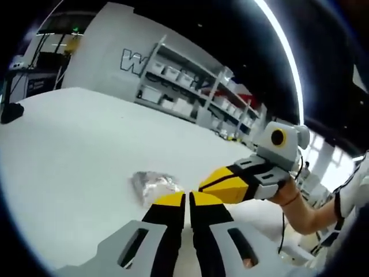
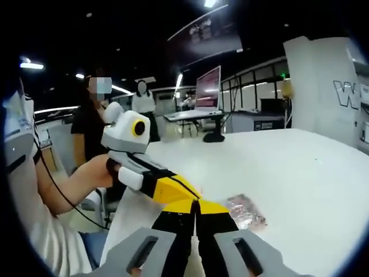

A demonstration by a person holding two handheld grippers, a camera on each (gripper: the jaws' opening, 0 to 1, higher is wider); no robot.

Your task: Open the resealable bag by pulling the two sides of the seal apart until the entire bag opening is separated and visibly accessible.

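Note:
A small clear resealable bag (image 1: 154, 186) with crinkled, shiny contents lies on the white table (image 1: 69, 156). In the left gripper view my left gripper (image 1: 187, 197) has its yellow-tipped jaws pressed together at the bag's near edge. My right gripper (image 1: 203, 186) comes in from the right, shut too, its tip meeting the same edge. In the right gripper view the bag (image 2: 245, 211) sits just right of my right gripper (image 2: 198, 203), and my left gripper (image 2: 194, 193) reaches in from the left to touch it. The film between the jaws is hidden.
Shelves with white bins (image 1: 190, 92) and a white wall stand beyond the table's far side. A black object (image 1: 11, 112) sits at the table's left edge. A monitor (image 2: 209, 86) and standing people (image 2: 95, 124) are across the room; a person's forearm (image 1: 305, 213) holds the right gripper.

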